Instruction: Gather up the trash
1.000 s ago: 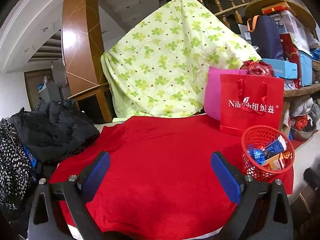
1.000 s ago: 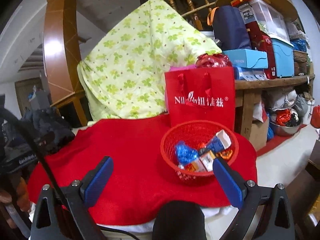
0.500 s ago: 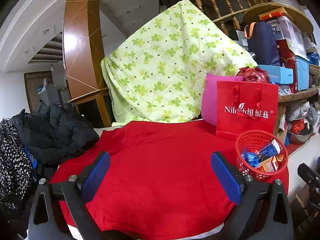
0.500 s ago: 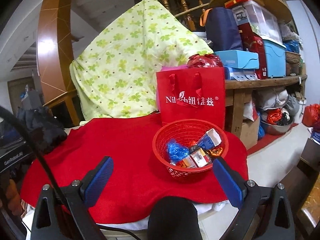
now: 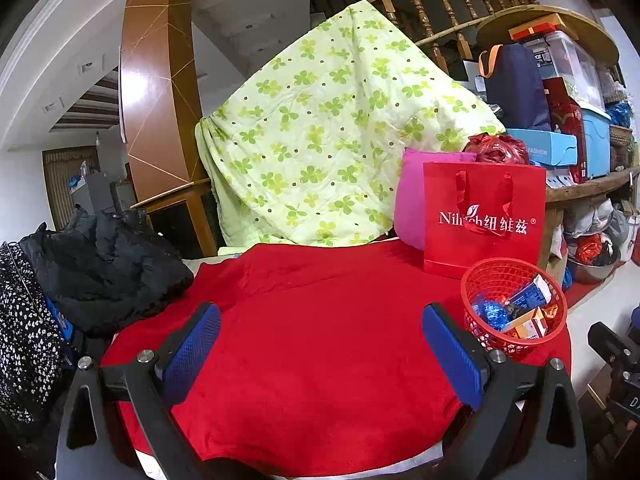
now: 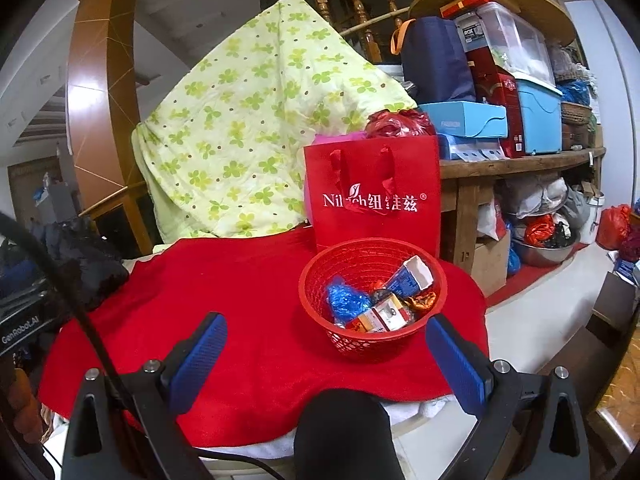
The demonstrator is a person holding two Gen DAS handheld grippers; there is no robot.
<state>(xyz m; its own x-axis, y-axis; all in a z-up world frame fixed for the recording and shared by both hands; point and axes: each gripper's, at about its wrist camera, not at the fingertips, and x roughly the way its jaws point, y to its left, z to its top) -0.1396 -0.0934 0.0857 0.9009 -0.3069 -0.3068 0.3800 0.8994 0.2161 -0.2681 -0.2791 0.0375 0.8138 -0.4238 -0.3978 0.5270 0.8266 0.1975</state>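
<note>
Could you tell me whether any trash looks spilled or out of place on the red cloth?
Nothing stands out. The wrappers and small cartons all sit inside the red basket, which stands upright on the red cloth before the red gift bag. Both grippers are open and empty.

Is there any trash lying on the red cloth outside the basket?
No, the red cloth is bare; wrappers and cartons sit only inside the red basket.

Perforated plastic basket [image 6: 372, 332]; seemingly fleecy matt cloth [image 5: 312, 340]

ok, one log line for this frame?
left gripper: open, empty | right gripper: open, empty | basket: holds trash | cloth: bare
</note>
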